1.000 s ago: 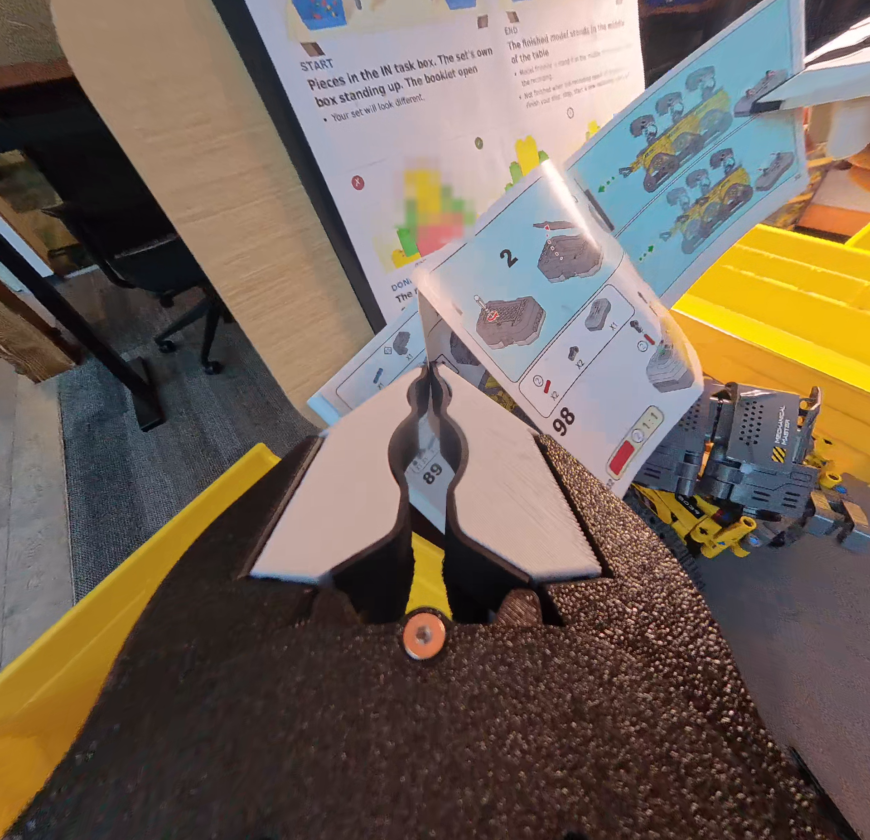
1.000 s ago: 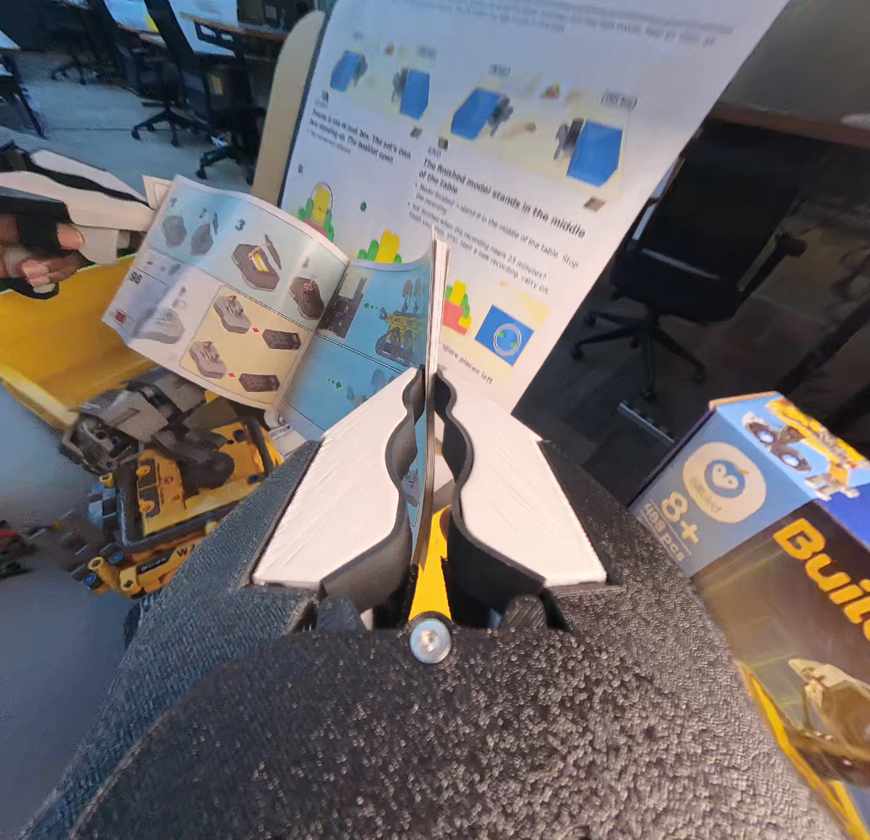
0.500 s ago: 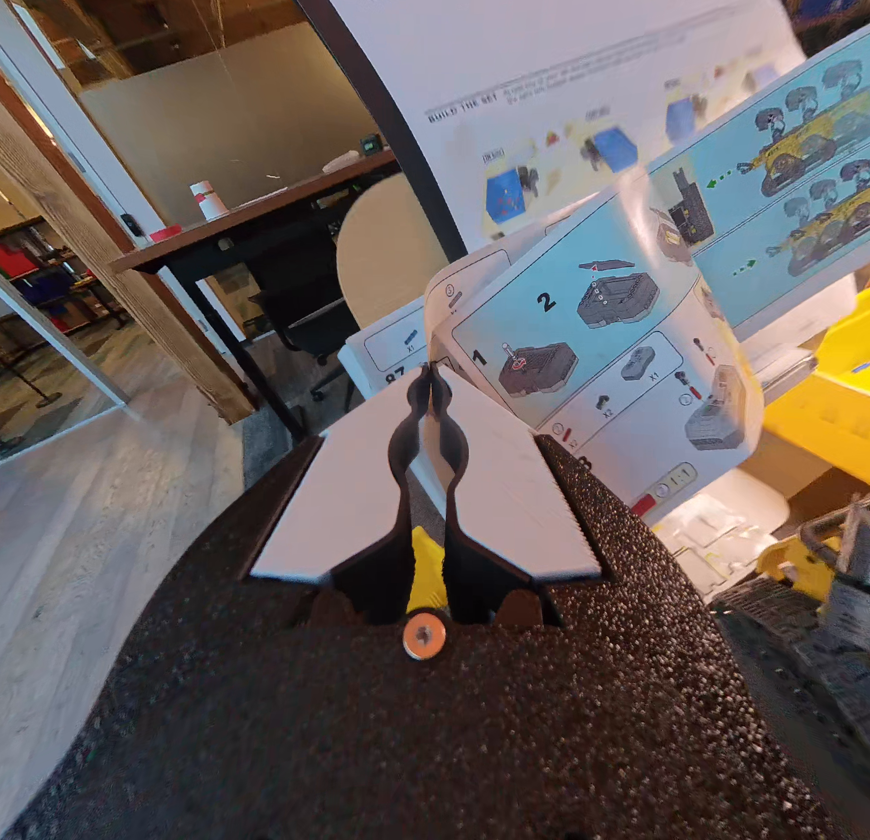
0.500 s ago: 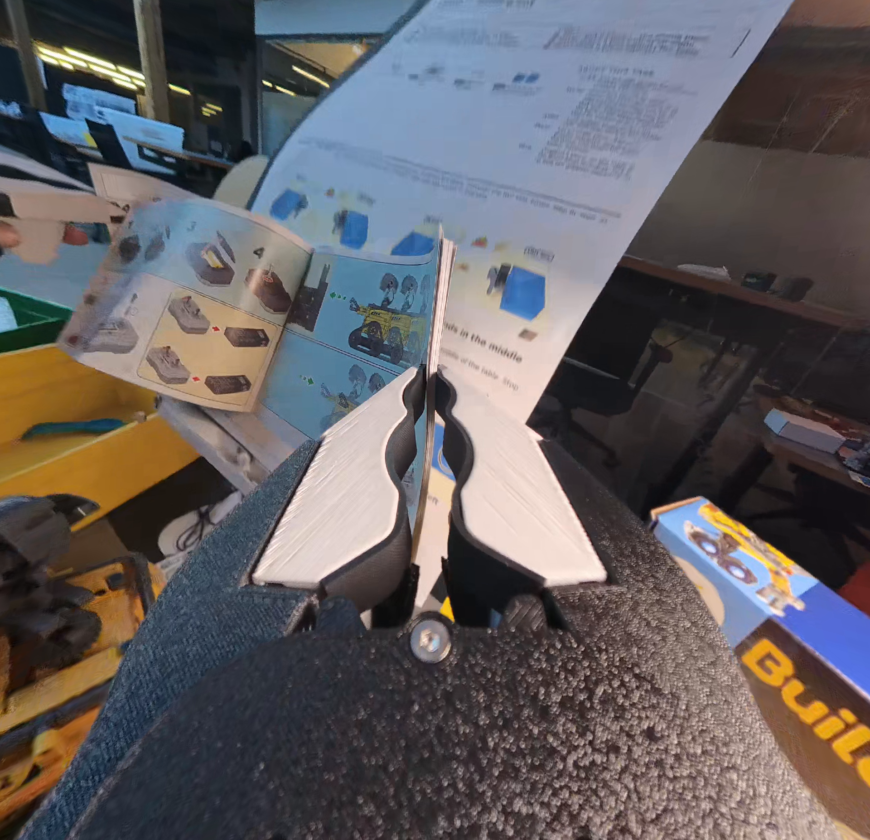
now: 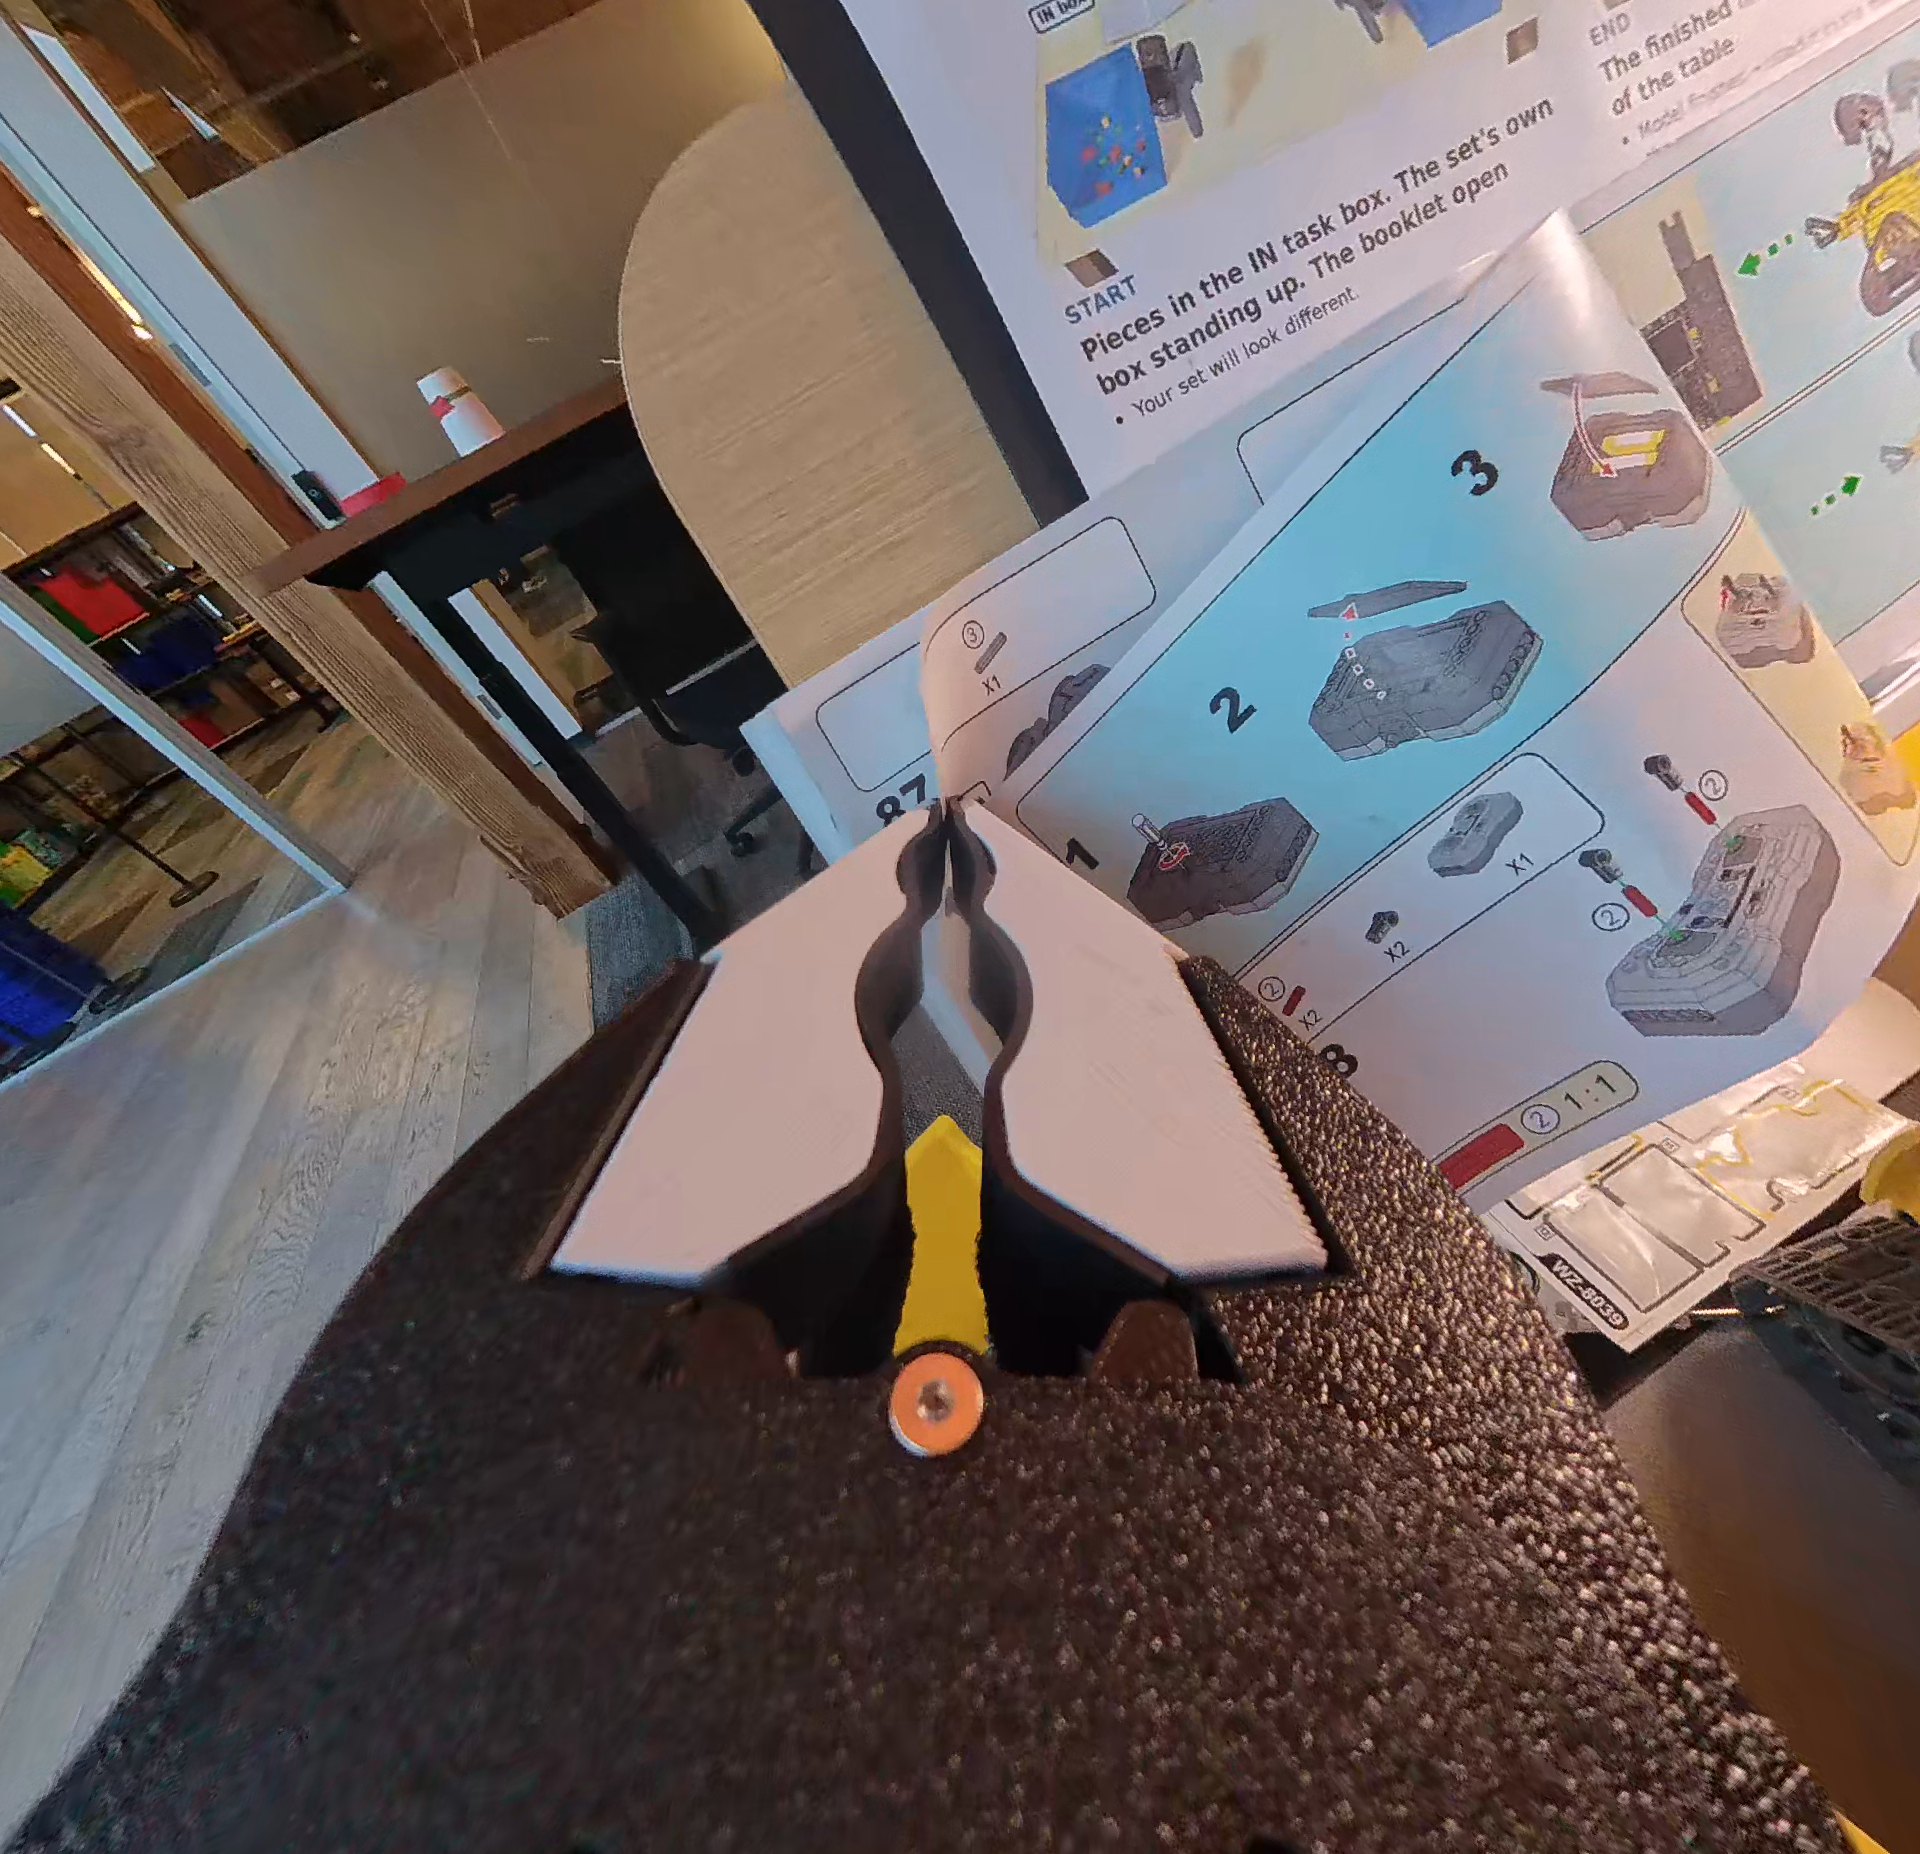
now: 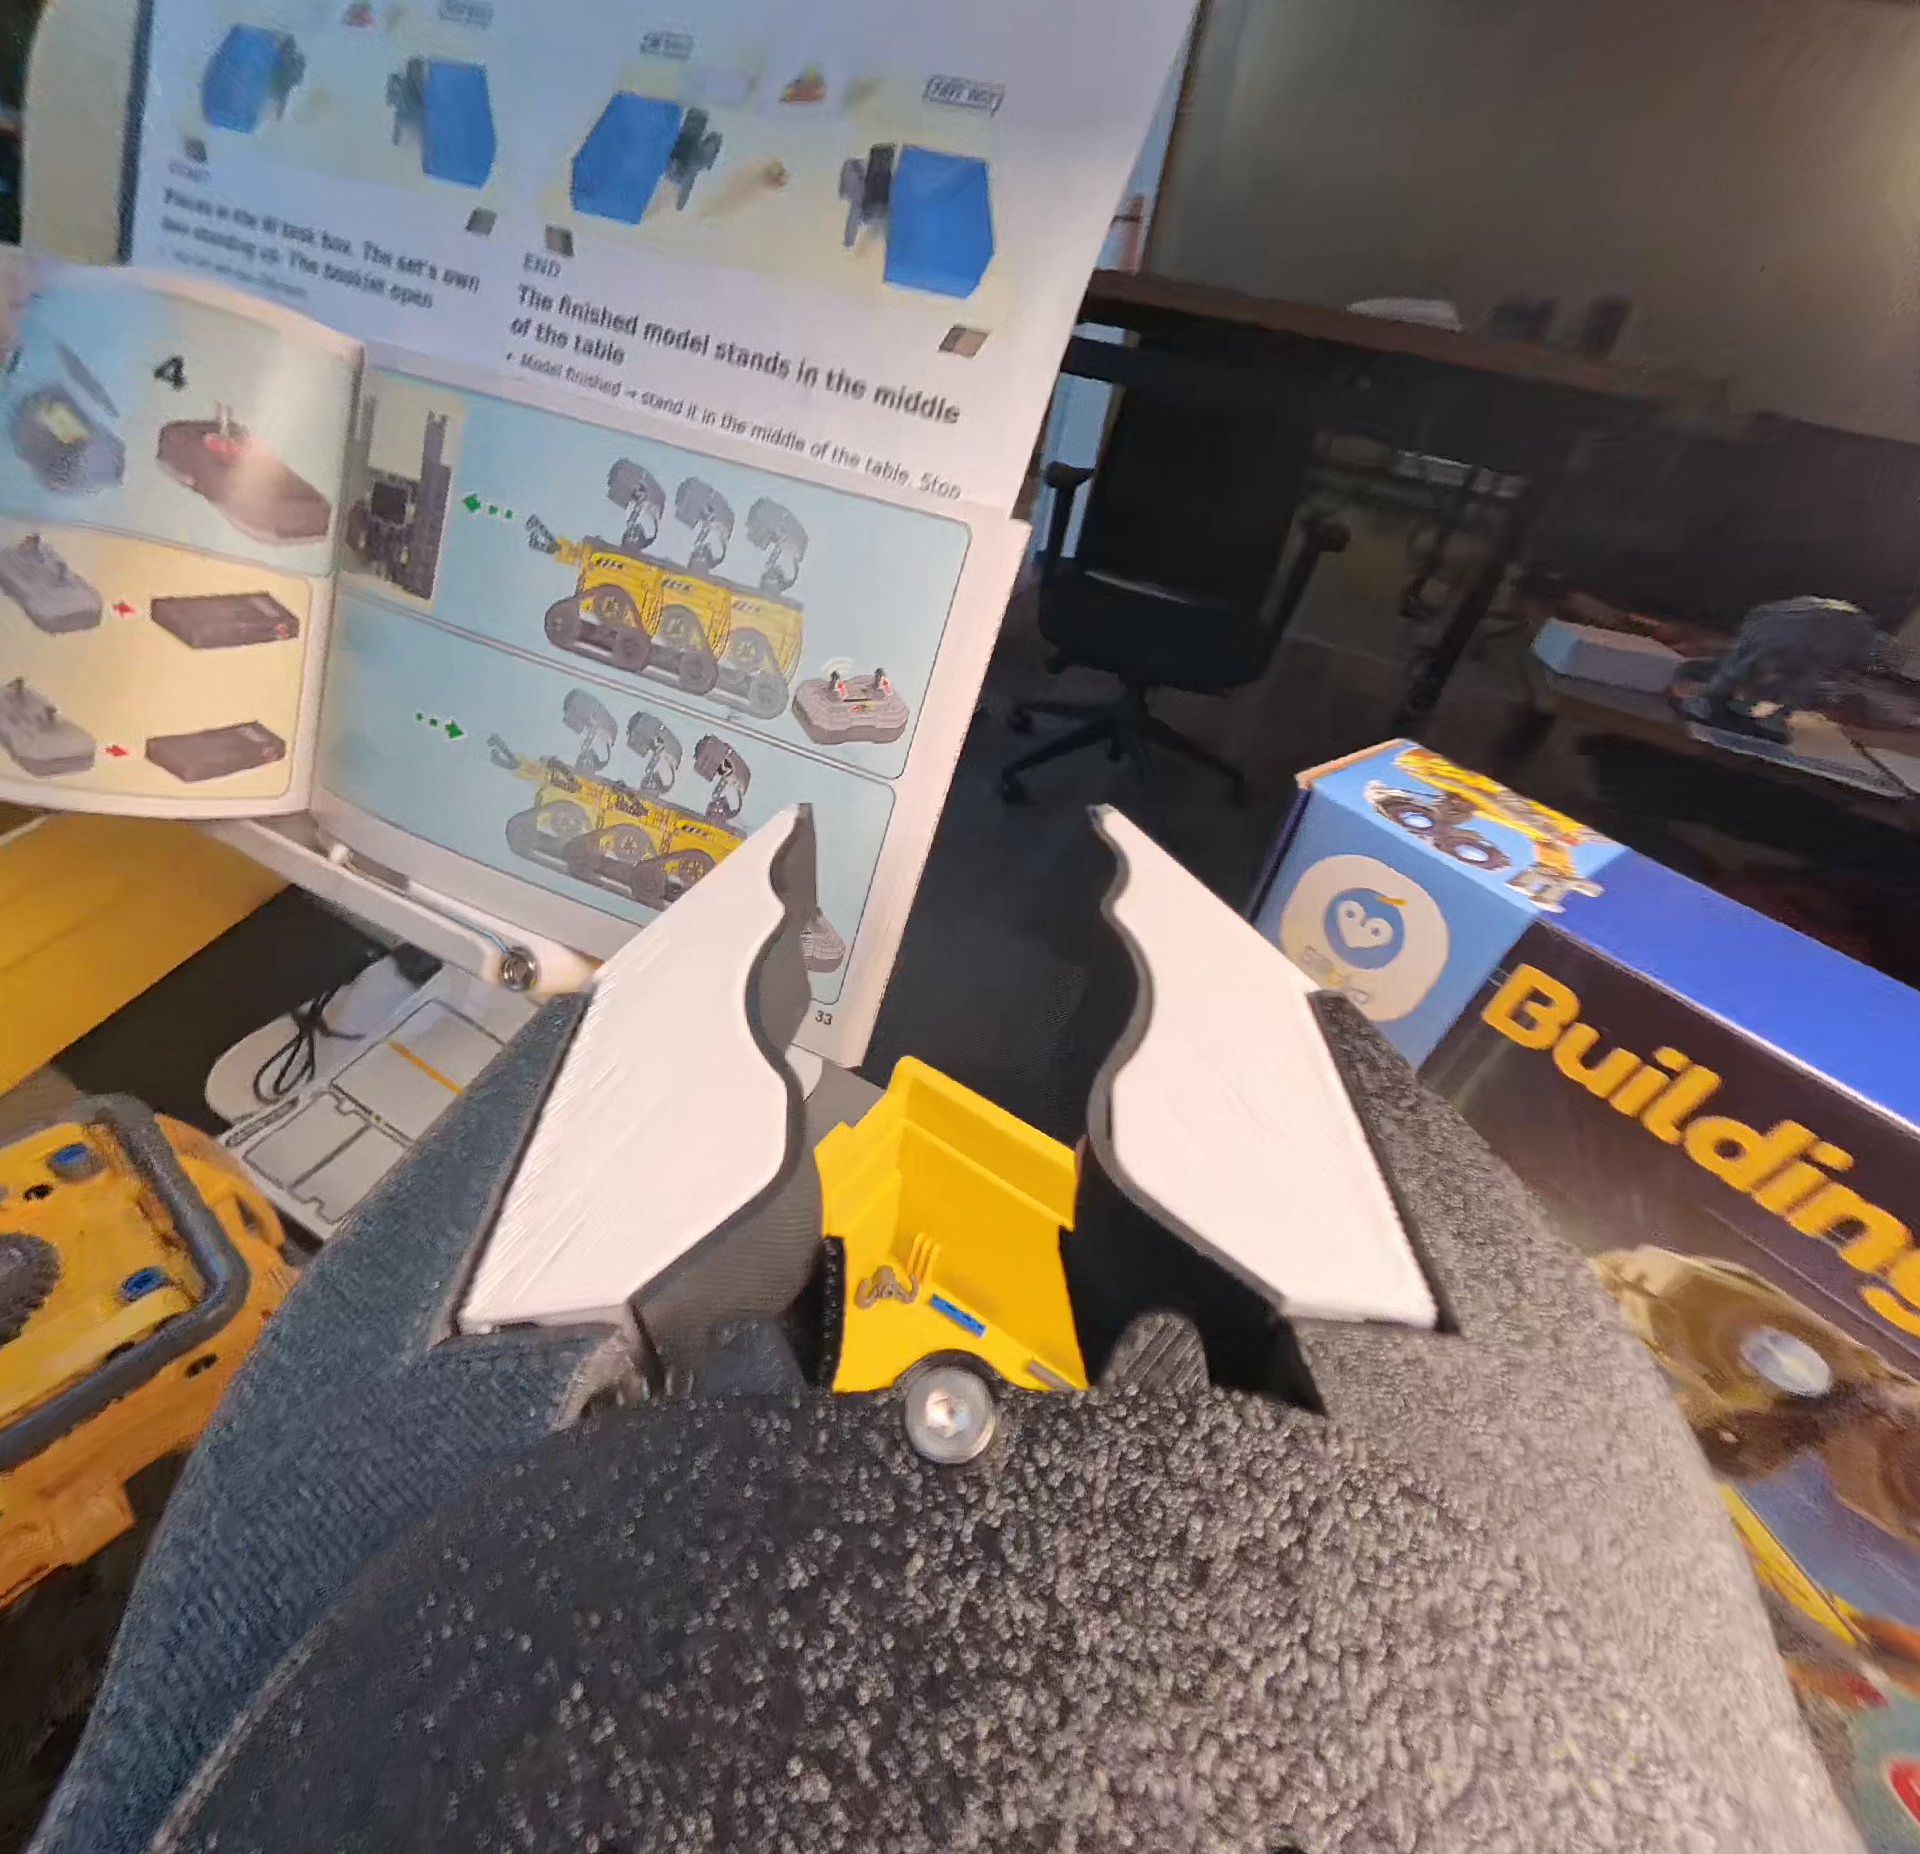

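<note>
Left wrist view: your left gripper (image 5: 948, 817) pinches the limp booklet (image 5: 1455, 765) page edge at twelve o'clock, probably thinly, while your right gripper (image 6: 945, 817) gapes empty.

The left gripper (image 5: 948, 830) is pinched on the corner of a curling page (image 5: 1434, 765) of an open instruction booklet (image 6: 644, 661), which stands on a white stand (image 6: 416, 921). The right gripper (image 6: 948, 817) is spread wide, holding nothing, just beside the booklet's right edge.
</note>
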A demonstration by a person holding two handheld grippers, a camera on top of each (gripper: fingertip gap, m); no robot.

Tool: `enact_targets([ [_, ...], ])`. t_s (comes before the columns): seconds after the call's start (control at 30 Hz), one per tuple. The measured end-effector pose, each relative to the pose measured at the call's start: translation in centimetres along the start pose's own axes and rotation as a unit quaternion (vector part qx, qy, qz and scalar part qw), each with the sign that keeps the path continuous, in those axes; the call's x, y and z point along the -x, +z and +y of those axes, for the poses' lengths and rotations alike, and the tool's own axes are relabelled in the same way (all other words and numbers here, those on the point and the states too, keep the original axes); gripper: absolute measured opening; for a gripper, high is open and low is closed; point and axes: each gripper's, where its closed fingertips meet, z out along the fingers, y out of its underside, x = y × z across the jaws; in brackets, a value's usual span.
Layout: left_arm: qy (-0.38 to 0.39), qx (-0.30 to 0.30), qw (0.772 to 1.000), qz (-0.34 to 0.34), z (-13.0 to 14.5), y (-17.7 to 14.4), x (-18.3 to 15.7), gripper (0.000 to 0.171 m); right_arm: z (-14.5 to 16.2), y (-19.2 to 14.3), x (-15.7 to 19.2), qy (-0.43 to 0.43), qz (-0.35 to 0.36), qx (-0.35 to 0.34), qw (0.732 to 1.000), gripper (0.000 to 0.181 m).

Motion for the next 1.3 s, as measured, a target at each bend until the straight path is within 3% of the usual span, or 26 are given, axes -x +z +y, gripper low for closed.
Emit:
enact_targets([
  [0.1,0.003,-0.005,1.0,0.003,-0.1,0.0,-0.1,0.0,-2.6,-2.6,2.5,-0.042,0.025,-0.044,0.998,0.064],
  [0.2,-0.004,-0.008,1.0,0.005,-0.3,-0.1,-0.2,0.0,-3.4,-2.6,10.4,-0.12,-0.048,-0.034,0.991,0.07],
  [0.33,-0.024,-0.005,1.0,0.002,0.0,-0.2,-0.3,0.0,-1.9,1.9,18.5,-0.243,-0.095,0.032,0.965,0.094],
  [0.4,-0.035,-0.005,0.999,0.001,0.1,-0.3,-0.5,0.0,-1.1,4.7,20.3,-0.286,-0.085,0.064,0.952,0.109],
  [0.47,-0.049,0.001,0.999,0.01,0.4,-0.3,-0.9,0.0,-1.5,6.2,20.8,-0.317,-0.06,0.06,0.945,0.109],
  [0.6,-0.035,0.012,0.999,0.02,1.2,-0.6,-1.5,0.0,-2.9,5.6,18.5,-0.311,0.007,0.024,0.95,0.09],
  [0.9,-0.024,0.013,1.0,0.012,1.1,-0.3,-1.1,0.0,-2.3,0.2,8.8,-0.108,0.073,-0.009,0.991,0.074],
  [1.03,-0.007,0.02,1.0,0.002,0.9,0.0,-0.8,0.0,0.1,-0.3,6.5,-0.093,0.05,0.01,0.994,0.012],
  [1.13,-0.003,0.022,1.0,-0.003,0.8,0.1,-0.6,0.0,1.2,-0.1,5.6,-0.079,0.029,0.029,0.996,0.003],
  [1.3,0.006,0.029,1.0,-0.005,0.9,0.0,-0.5,0.0,2.0,0.3,3.5,-0.081,0.048,0.052,0.994,0.007],
])
